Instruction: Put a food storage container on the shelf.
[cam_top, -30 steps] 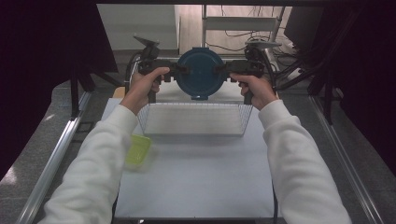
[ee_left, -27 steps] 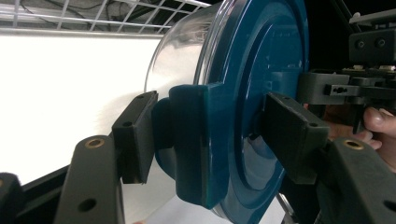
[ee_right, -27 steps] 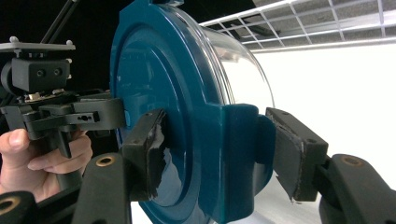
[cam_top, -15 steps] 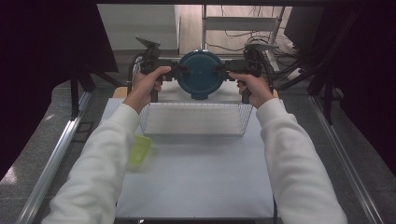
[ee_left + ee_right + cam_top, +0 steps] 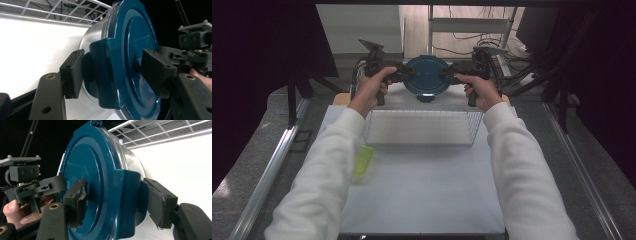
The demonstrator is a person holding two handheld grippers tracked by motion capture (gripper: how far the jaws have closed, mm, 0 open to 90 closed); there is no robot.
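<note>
White table [image 5: 422, 200] under everything, person's sleeves coming in from the near edge. Wire basket [image 5: 422, 127] sits on the far half of the table; using it as the reference. Just beyond the basket's far rim, held up off the table: a round container with a dark blue lid [image 5: 425, 75], clear body visible behind the lid in the gripper views [image 5: 95, 37], lid tilted up toward the high camera. Left gripper [image 5: 404, 75] clamps the container's left edge, jaws partly closed over a blue lid latch tab [image 5: 105, 75], one pad on the lid face, the other behind on the body side. Right gripper [image 5: 447, 75] does the same on the opposite edge, pads pinching the other latch tab [image 5: 127, 202]. Both hands wrapped on the gripper handles, left hand [image 5: 372, 87] and right hand [image 5: 482, 90] just past the basket's far corners. Small yellow-green object [image 5: 363, 161] lies on the table near the basket's near-left corner, beside the left sleeve; can't tell what it is.
</note>
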